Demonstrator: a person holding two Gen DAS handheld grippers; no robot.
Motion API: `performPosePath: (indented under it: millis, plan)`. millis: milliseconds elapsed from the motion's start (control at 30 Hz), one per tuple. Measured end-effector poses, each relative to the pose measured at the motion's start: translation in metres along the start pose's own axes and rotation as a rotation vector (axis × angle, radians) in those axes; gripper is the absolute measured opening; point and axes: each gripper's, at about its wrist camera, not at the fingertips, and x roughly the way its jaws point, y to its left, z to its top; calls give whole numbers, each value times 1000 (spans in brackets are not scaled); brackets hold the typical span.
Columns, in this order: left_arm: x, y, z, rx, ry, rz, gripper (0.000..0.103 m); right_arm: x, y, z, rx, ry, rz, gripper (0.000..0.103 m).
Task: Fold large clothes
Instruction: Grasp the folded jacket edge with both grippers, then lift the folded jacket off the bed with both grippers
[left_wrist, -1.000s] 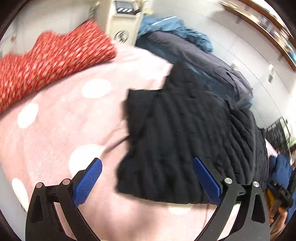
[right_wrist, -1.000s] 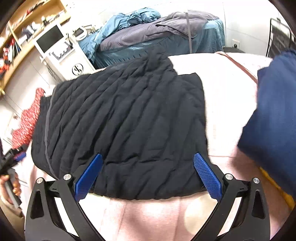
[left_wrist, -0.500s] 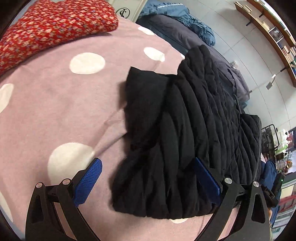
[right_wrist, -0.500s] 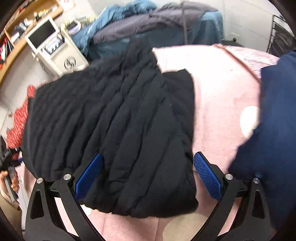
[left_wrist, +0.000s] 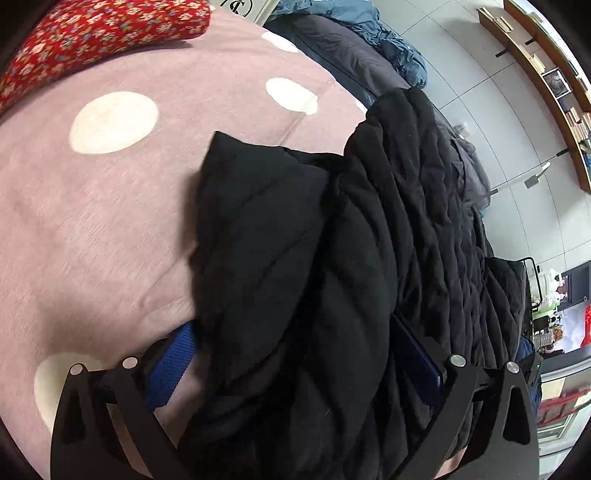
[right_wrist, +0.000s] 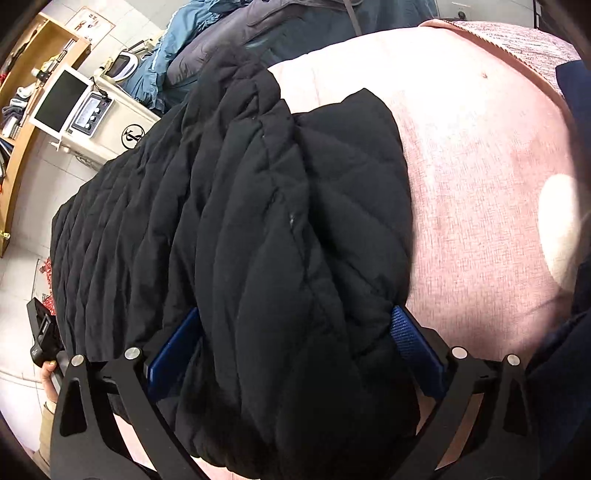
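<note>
A black quilted jacket (left_wrist: 332, 258) lies bunched on a pink blanket with white dots (left_wrist: 92, 221). My left gripper (left_wrist: 291, 354) stands wide open with the jacket's near edge pushed in between its blue pads (left_wrist: 170, 365). In the right wrist view the same jacket (right_wrist: 258, 221) fills the middle. My right gripper (right_wrist: 295, 347) is also wide open, with the jacket's other end bulging between its pads (right_wrist: 410, 339). Neither gripper pinches the fabric.
A red flowered cloth (left_wrist: 74, 44) lies at the far left of the blanket. A dark blue garment (right_wrist: 569, 350) lies at the right. Beyond the blanket are a grey and blue bedding pile (right_wrist: 258, 33), a white machine with a screen (right_wrist: 92, 110), and wall shelves (left_wrist: 546, 81).
Both grippers have moved forward onto the jacket, so its ends now sit between the open pads. The jacket has bunched up into thicker folds.
</note>
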Motion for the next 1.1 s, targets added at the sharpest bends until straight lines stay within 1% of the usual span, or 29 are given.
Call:
performPosePath:
  millis: [67,133,167,200,233,300,333,367,400,433,500,533,600,667,733,800,833,867,933,1000,1067,1100]
  plan:
    - [1,-2,1,7,3,3,98,1,3,0,-9,-7,-12,99]
    - [0,-2,0,3,6,-10,96,0,6,0,-17,-20,-22,99]
    - [-2,-3,-1,-5,9,-19,91,0,7,-2,-22,-31,-29,98]
    - [-3,-2,-3,-26,17,-45,82,-1,8,-4,-24,-40,-37,96]
    - [-5,-2,-4,-47,21,-66,78,-3,10,-6,-24,-50,-46,91]
    - [-10,-2,-8,-60,20,-76,65,-10,18,-12,-38,-76,-71,78]
    - [-13,-5,-9,-51,17,-72,61,-14,24,-17,-60,-93,-90,65]
    - [-17,-8,-11,-41,12,-67,55,-18,29,-19,-85,-104,-108,52]
    - [-21,-11,-13,-35,6,-65,49,-21,34,-21,-112,-113,-124,45]
    - [-26,-14,-15,-28,-4,-65,46,-28,41,-26,-146,-125,-139,34]
    - [-37,-18,-20,-11,-25,-74,35,-40,48,-32,-178,-137,-138,23]
    - [-46,-22,-23,1,-35,-81,33,-49,51,-35,-184,-148,-130,20]
    - [-63,-31,-27,19,-53,-104,27,-68,53,-44,-186,-172,-92,17]
    - [-90,-44,-38,61,-64,-132,26,-88,58,-52,-189,-192,-45,16]
    - [-116,-54,-52,122,-70,-130,26,-111,64,-64,-204,-200,-11,16]
    - [-139,-58,-70,177,-73,-114,26,-134,67,-83,-222,-189,26,16]
    - [-146,-54,-76,183,-73,-112,26,-147,66,-99,-231,-176,46,16]
    - [-155,-46,-86,174,-66,-112,26,-155,59,-113,-228,-165,58,16]
    - [-161,-26,-100,139,-47,-115,26,-166,45,-142,-184,-122,103,16]
    - [-158,-7,-113,114,-23,-86,26,-169,34,-166,-153,-86,128,16]
    - [-151,11,-125,79,0,-83,27,-166,25,-189,-153,-48,117,19]
    - [-147,17,-124,67,4,-80,30,-163,22,-199,-167,-37,100,21]
